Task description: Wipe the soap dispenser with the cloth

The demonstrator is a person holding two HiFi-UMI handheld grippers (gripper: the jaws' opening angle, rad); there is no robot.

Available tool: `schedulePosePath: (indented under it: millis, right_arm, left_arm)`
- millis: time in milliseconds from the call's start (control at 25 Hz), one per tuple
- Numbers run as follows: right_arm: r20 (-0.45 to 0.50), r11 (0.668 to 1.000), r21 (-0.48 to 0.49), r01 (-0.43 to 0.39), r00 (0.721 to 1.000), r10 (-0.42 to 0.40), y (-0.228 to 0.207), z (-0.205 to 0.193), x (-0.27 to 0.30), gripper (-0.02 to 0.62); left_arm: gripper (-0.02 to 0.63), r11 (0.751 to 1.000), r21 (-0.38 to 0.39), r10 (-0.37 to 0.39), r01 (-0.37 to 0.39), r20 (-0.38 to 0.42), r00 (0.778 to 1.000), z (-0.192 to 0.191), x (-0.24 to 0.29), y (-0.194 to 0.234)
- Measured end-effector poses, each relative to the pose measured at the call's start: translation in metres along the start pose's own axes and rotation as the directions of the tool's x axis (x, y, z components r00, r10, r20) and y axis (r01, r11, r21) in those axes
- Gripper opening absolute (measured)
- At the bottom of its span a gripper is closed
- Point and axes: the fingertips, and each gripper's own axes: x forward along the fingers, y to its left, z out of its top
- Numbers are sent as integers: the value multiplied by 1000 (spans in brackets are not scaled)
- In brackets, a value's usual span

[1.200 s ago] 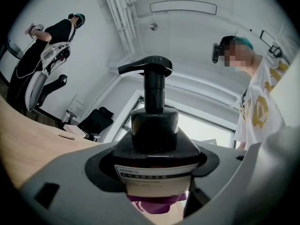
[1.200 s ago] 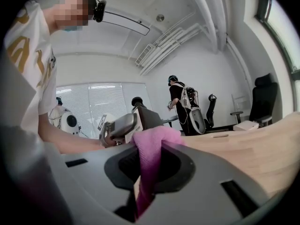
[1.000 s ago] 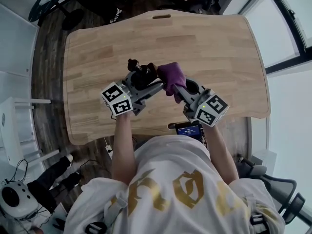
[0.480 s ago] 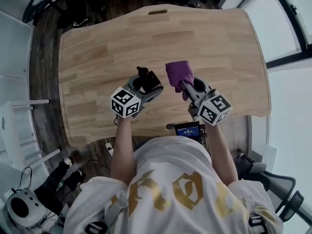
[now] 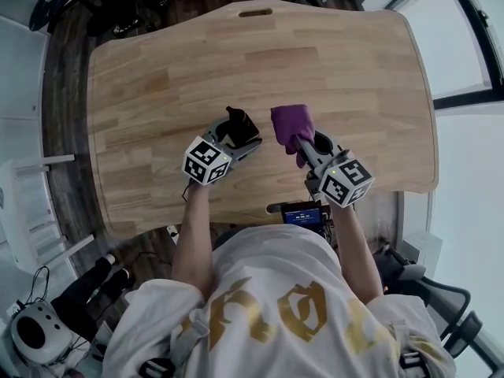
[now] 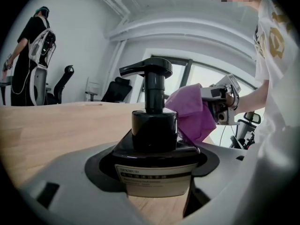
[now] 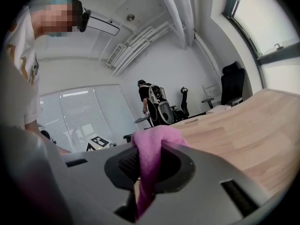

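The black soap dispenser (image 5: 240, 124) with a pump top stands upright between the jaws of my left gripper (image 5: 236, 135), which is shut on its body. In the left gripper view the soap dispenser (image 6: 153, 125) fills the middle, its label facing the camera. My right gripper (image 5: 303, 142) is shut on a purple cloth (image 5: 290, 124), held a short way right of the dispenser and apart from it. The purple cloth (image 6: 193, 114) shows just behind the bottle's right side. In the right gripper view the cloth (image 7: 149, 159) hangs pinched between the jaws.
The wooden table (image 5: 157, 77) stretches ahead and to both sides. A phone (image 5: 301, 213) sits at the table's near edge by the person's body. A person (image 7: 152, 100) with equipment and office chairs stand beyond the table's far end.
The cloth has come away from the dispenser and moved right, leaving a gap. Both grippers have shifted slightly toward the table's near edge.
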Motion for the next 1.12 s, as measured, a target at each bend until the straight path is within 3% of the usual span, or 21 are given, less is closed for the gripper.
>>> schedulePosePath:
  millis: [400, 640, 840, 1120]
  right_arm:
    - [-23, 998, 64, 15, 1000, -14, -16, -11, 10, 34]
    - [-27, 997, 69, 20, 999, -18, -22, -11, 10, 34]
    - [-26, 997, 80, 19, 1000, -17, -22, -12, 9, 34]
    - [-19, 996, 93, 3, 1000, -2, -18, -12, 8, 34]
  left_arm:
    - [359, 998, 34, -46, 50, -120, 992, -28, 28, 2]
    - [359, 997, 59, -44, 52, -126, 991, -33, 38, 3]
    - [359, 981, 182, -31, 67, -196, 980, -39, 40, -3]
    - [359, 974, 213, -11, 72, -277, 961, -59, 37, -3]
